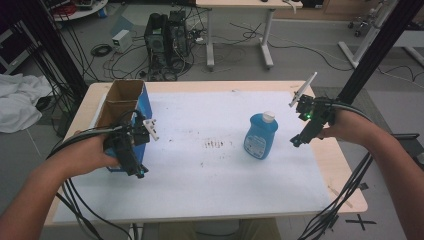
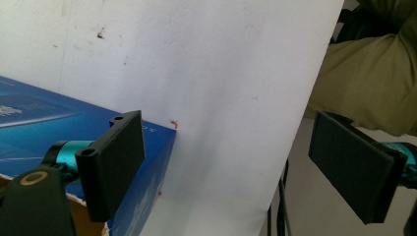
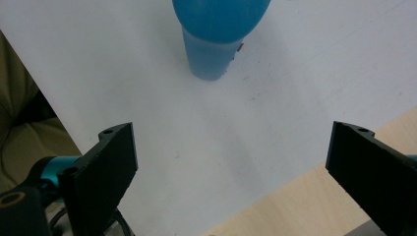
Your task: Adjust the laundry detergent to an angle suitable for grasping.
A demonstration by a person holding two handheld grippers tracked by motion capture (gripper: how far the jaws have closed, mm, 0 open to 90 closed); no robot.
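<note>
Blue bottle [image 1: 260,136] upright mid-mat, clear path; right gripper [image 1: 299,140] fingers spread. Blue box [image 1: 131,107] beside left gripper [image 1: 139,172], fingers spread.

Bottle [image 1: 260,136]: glossy blue plastic. Box [image 1: 124,107]: glossy blue print, raw brown cardboard inside. Tabletop [image 1: 345,165]: pale wood under matt, stained white sheet [image 1: 210,170].

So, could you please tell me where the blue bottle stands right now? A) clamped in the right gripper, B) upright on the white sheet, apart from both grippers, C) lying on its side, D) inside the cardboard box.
B: the blue bottle stands upright on the white sheet, with the open right gripper short of it.
</note>
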